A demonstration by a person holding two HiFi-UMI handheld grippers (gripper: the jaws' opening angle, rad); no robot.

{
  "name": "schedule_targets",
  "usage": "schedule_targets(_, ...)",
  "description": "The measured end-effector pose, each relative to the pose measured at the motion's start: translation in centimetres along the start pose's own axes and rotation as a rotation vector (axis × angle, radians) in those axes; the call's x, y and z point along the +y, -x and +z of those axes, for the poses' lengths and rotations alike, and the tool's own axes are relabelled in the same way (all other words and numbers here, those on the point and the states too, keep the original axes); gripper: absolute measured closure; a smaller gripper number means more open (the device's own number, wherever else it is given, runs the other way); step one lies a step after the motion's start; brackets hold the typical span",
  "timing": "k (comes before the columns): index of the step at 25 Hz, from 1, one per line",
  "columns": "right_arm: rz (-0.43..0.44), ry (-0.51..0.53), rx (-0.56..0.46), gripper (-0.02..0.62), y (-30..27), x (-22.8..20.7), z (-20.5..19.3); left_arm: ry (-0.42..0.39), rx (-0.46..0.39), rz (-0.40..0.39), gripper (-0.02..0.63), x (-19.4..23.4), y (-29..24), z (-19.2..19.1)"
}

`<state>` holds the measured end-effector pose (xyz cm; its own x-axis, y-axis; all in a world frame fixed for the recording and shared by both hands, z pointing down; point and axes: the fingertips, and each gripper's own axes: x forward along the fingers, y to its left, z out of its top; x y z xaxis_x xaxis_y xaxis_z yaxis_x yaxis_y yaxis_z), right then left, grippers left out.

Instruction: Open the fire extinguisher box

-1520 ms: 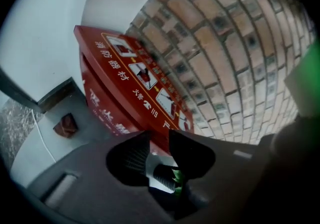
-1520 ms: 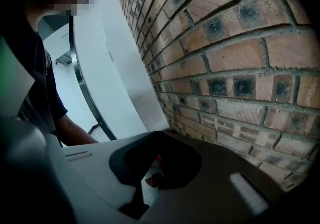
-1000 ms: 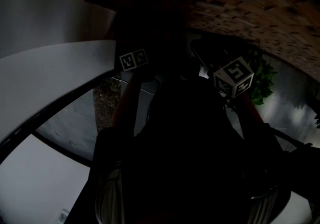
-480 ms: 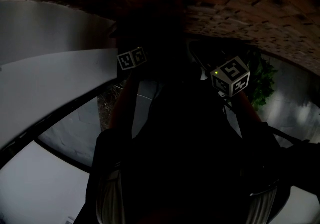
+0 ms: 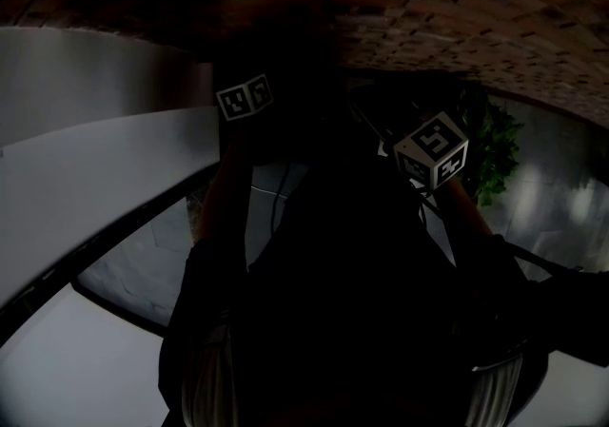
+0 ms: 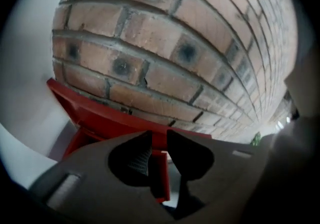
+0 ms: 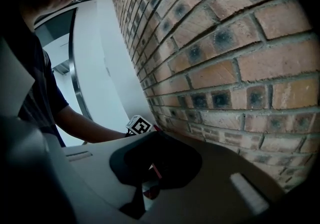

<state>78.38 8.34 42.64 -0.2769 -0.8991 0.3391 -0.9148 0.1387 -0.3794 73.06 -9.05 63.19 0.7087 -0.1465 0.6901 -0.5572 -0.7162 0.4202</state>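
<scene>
The brick wall (image 6: pixel 165 33) fills both gripper views. Fixed to it, at seven o'clock in the left gripper view, is the red fire extinguisher box (image 6: pixel 95 118). What looks like its door (image 6: pixel 160 173) stands edge-on at six o'clock. The left gripper (image 6: pixel 158 155) has just been closing its fingers, and they now pinch that door edge between them — meanwhile its marker cube (image 5: pixel 245 97) sits higher in the dim head view than a second ago. That reads as the pull under way, with the door probably swinging off the frame. The right gripper (image 7: pixel 146 180) waits near the wall, fingers all but together on nothing.
</scene>
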Motion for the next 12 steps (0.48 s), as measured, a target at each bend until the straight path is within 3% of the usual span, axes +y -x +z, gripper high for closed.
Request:
schedule_targets(7,-0.05,-0.04,-0.033,0.594,2.1,-1.8,0.0,0.037,-0.001,-0.007,0.506,-0.4,-1.8,1.3)
schedule_targets(12,-0.046,-0.036,-0.037,0.594,2.3,-1.9,-0.1,0.005,0.001,0.0,0.508,-1.0,-2.6,2.0)
